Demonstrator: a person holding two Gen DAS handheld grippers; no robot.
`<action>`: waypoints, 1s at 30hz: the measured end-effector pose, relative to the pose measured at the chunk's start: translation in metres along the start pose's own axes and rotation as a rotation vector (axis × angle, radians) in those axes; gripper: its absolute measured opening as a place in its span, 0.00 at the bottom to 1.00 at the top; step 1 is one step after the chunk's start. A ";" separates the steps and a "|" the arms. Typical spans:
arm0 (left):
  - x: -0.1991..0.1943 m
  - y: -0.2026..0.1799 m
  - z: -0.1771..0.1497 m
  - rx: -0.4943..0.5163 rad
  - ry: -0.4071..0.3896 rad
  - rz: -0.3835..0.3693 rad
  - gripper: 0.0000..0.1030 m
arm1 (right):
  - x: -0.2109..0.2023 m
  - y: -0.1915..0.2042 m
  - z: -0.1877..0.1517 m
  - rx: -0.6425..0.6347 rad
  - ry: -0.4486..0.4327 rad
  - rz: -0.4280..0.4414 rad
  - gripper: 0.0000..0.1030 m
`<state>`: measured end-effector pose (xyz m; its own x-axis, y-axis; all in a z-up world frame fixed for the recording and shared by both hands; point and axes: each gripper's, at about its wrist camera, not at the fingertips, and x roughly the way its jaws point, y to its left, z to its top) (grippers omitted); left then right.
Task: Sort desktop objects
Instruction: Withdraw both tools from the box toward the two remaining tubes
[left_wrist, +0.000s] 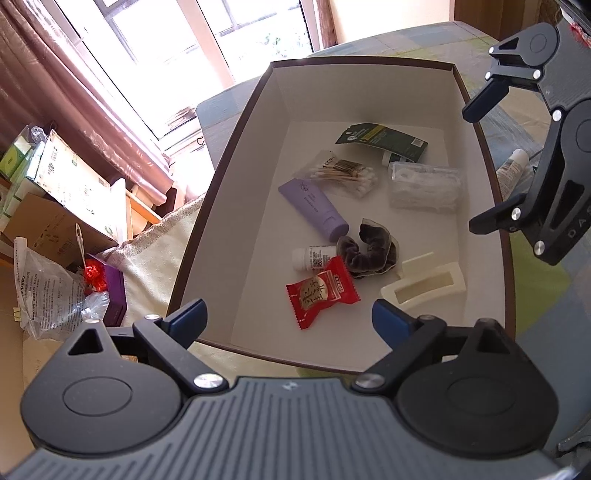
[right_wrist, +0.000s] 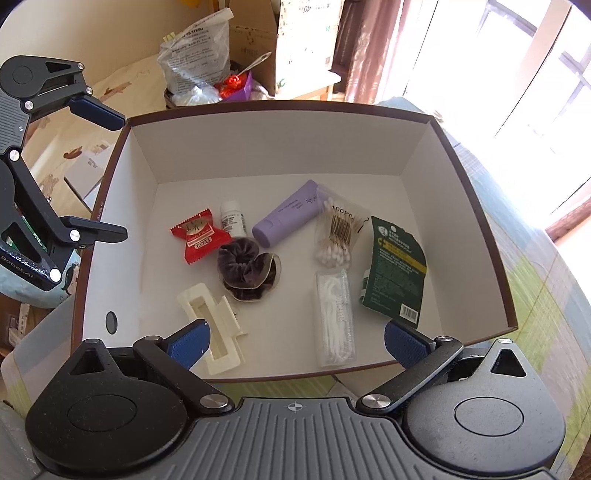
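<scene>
Both grippers hang over the box (right_wrist: 476, 206), the left gripper (left_wrist: 290, 319) and the right gripper (right_wrist: 295, 341) each spread wide and holding nothing. Inside lie a red candy (right_wrist: 197, 234), purple tube (right_wrist: 286, 214), scrunchie (right_wrist: 245, 273), cotton swabs (right_wrist: 338, 232) and a green packet (right_wrist: 397, 269).

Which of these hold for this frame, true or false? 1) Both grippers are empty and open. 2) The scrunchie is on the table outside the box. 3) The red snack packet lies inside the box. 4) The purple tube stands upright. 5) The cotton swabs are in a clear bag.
1) True: the left gripper and right gripper are open, nothing between the fingers.
2) False: the scrunchie lies on the floor of the box.
3) True: the red snack packet is inside, touching the scrunchie.
4) False: the purple tube lies on its side.
5) True: the cotton swabs sit in a clear bag.
</scene>
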<state>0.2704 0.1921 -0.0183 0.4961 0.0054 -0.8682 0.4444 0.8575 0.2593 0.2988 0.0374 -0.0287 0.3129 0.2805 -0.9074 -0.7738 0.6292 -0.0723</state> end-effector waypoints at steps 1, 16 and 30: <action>-0.003 -0.001 0.000 0.001 -0.003 0.003 0.92 | -0.002 0.000 -0.001 -0.001 -0.003 -0.001 1.00; -0.041 -0.025 -0.009 0.005 -0.039 0.045 0.93 | -0.037 0.007 -0.025 -0.002 -0.061 -0.005 1.00; -0.066 -0.060 -0.014 -0.004 -0.053 0.067 0.94 | -0.070 -0.001 -0.064 0.005 -0.110 -0.014 1.00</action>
<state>0.2004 0.1471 0.0175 0.5635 0.0354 -0.8253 0.4060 0.8582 0.3141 0.2427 -0.0290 0.0081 0.3819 0.3494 -0.8556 -0.7662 0.6374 -0.0817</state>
